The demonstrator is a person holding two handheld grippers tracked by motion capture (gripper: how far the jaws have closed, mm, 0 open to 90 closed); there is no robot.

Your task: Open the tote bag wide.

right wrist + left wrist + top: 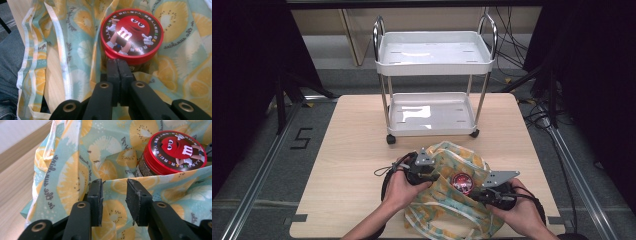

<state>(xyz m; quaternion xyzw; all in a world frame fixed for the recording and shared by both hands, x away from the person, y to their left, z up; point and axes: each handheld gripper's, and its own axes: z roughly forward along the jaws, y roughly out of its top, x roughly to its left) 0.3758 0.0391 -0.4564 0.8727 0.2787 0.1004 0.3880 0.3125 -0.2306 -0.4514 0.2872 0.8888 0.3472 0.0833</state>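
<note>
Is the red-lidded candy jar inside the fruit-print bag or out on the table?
Inside: the candy jar sits behind the fruit-print bag rim, fabric all around it.

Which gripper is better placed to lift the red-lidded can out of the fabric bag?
Probably the left gripper: its jaws stand open at the bag rim, with the can just beyond. The right gripper is shut, apparently pinching bag fabric below the can.
</note>
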